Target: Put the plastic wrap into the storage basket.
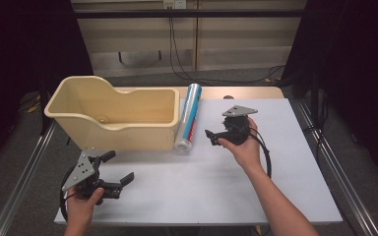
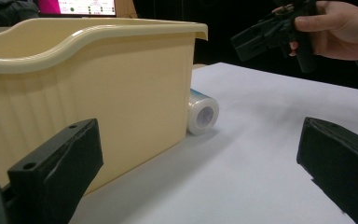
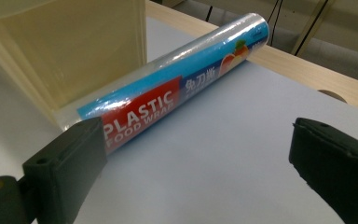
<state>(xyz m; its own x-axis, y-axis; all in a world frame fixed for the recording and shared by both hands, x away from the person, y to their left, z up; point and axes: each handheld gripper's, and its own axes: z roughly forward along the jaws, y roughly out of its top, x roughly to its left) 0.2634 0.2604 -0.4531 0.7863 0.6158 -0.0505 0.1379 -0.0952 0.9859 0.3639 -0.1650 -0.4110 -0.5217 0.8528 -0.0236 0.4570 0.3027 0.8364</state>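
Observation:
A roll of plastic food wrap with a blue and red label lies on the white tabletop, along the right wall of a cream plastic bin. My right gripper is held just right of the roll and is open. In the right gripper view its jaws stand wide apart in front of the roll, not touching it. My left gripper is open near the front left, before the bin. In the left gripper view, the bin wall and the roll's end lie ahead.
The bin looks empty inside. A wooden table edge runs behind the white sheet. Metal rails flank the table. Cables trail on the floor behind. In the left gripper view, the other hand and its gripper show at the upper right.

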